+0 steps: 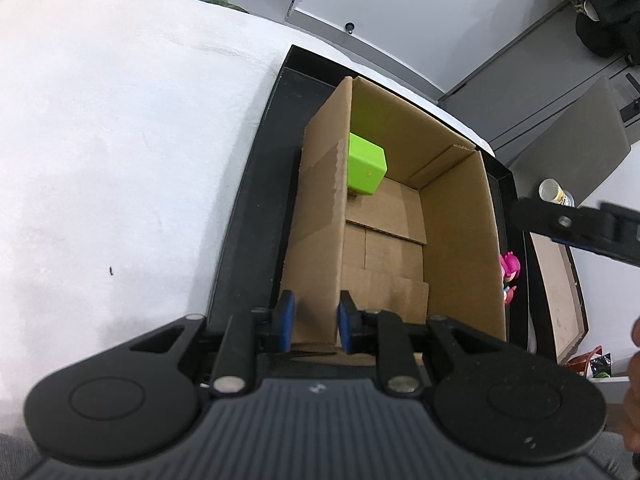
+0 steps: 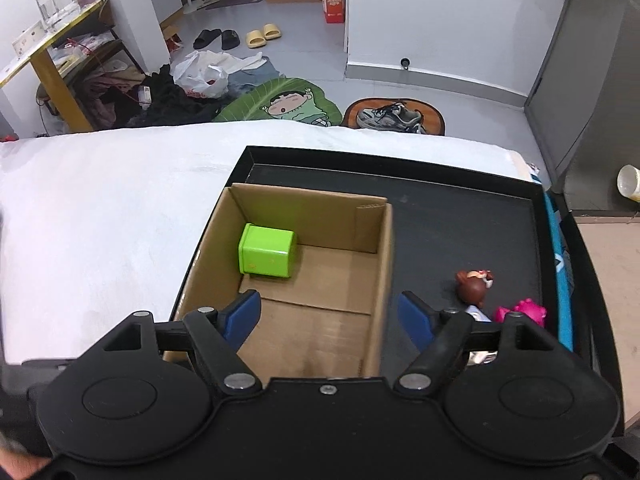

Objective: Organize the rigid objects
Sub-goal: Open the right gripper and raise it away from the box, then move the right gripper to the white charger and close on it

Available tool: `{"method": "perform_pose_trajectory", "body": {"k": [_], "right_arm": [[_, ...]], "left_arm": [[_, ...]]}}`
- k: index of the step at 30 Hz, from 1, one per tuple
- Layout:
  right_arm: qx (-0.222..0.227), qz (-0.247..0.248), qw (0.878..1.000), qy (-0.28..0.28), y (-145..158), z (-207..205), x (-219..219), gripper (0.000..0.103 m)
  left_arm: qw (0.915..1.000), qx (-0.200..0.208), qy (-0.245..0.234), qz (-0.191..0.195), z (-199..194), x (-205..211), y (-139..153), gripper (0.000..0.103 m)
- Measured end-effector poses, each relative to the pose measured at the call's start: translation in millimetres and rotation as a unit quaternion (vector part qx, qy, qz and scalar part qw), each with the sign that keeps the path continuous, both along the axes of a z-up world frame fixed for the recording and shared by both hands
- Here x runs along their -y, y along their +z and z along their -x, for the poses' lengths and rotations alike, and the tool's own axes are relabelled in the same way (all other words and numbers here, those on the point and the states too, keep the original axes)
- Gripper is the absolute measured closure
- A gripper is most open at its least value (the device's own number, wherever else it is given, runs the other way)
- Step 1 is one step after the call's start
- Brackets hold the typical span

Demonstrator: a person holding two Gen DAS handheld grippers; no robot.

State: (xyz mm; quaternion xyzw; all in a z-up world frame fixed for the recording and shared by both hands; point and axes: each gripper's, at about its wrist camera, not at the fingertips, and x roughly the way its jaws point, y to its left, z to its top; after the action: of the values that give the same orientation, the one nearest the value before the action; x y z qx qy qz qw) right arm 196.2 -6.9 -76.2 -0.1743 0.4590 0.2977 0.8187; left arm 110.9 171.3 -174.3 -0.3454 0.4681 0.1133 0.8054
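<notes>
Left tongs (image 1: 316, 322) clamping cardboard box (image 1: 460, 240) wall, right tongs (image 2: 329, 318) wide, empty above it, green tin (image 2: 266, 251) cornered.

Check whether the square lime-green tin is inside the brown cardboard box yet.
Inside. The lime-green tin sits on the floor of the cardboard box, in a far corner against its walls.

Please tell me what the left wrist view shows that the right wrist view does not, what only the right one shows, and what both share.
Only the left wrist view shows the left gripper shut on the near wall of the cardboard box.

Only the right wrist view shows the brown-haired figurine on the black tray, the floor clutter behind, and the right gripper open, holding nothing.

Both show the box, the green cube inside at a far corner, the pink toy, the tray and the white cloth.
</notes>
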Motion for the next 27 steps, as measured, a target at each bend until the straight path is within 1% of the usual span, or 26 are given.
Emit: {"method": "perform_pose_trajectory", "body": {"k": [5, 12, 16, 19, 23, 27], "right_arm": [[0.006, -0.002, 1.000, -0.007, 7, -5, 20, 0.028], [0.009, -0.001, 1.000, -0.024, 8, -17, 47, 0.028], [0.011, 0.002, 0.999, -0.033, 2, -22, 62, 0.028], [0.003, 0.001, 0.999, -0.045, -4, -28, 71, 0.028], [0.000, 0.004, 0.999, -0.047, -12, -32, 79, 0.028], [-0.009, 0.010, 0.999, -0.049, -26, -36, 84, 0.028]], "left_arm": [[1.0000, -0.003, 0.001, -0.006, -1, 3, 0, 0.082], [1.0000, -0.004, 0.006, -0.003, 0, 4, -2, 0.082], [1.0000, -0.005, 0.005, -0.007, 0, 6, -2, 0.082], [0.9999, -0.007, 0.005, -0.007, -1, 6, -2, 0.082], [0.9999, -0.007, 0.005, -0.005, -1, 5, -3, 0.082], [1.0000, -0.007, 0.005, -0.004, 0, 5, -3, 0.082]]}}
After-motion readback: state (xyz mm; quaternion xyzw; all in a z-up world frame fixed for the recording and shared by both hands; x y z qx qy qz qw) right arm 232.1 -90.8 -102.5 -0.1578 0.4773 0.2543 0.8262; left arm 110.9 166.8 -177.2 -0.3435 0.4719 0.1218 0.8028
